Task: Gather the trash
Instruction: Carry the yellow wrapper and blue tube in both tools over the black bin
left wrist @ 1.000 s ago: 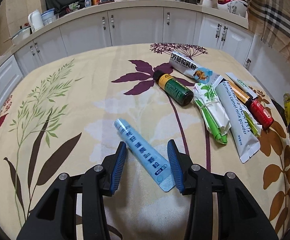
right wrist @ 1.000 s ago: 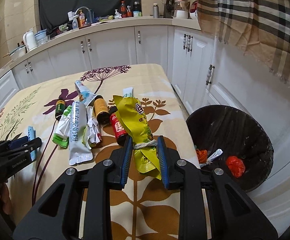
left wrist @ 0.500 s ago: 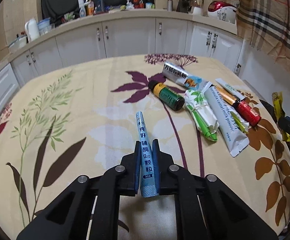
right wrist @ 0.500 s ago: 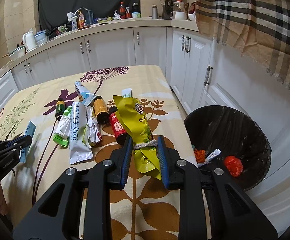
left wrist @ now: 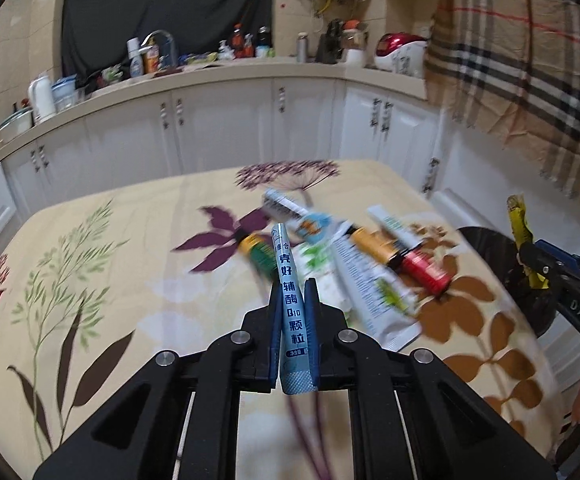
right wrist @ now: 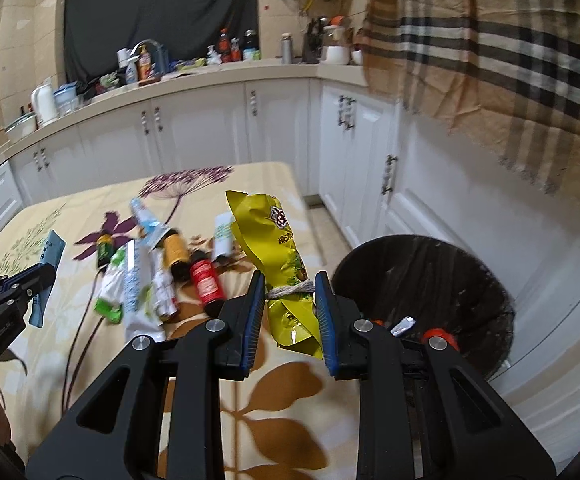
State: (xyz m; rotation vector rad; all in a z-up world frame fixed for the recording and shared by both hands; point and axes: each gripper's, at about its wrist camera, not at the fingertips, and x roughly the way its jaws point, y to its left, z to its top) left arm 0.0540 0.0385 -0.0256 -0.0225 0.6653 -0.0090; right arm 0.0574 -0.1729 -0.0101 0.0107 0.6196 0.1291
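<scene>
My left gripper [left wrist: 293,286] is shut on a light blue sachet [left wrist: 290,292] and holds it lifted above the floral table [left wrist: 102,280]. The sachet also shows in the right wrist view [right wrist: 48,260]. My right gripper [right wrist: 290,280] is shut on a yellow snack bag [right wrist: 278,248] tied with string, raised beside the black trash bin [right wrist: 429,272]. The bin holds some orange and white scraps. Remaining trash lies on the table: a white pouch [right wrist: 136,292], a green bottle [right wrist: 105,246], an amber bottle [right wrist: 176,254], a red bottle [right wrist: 206,280].
White kitchen cabinets [right wrist: 194,128] with a cluttered counter run behind the table. A plaid cloth [right wrist: 489,48] hangs at the right above the bin. The bin stands on the floor off the table's right edge.
My left gripper closed on the blue sachet and lifted it off the table. My right gripper raised the yellow bag and moved right, nearer the bin.
</scene>
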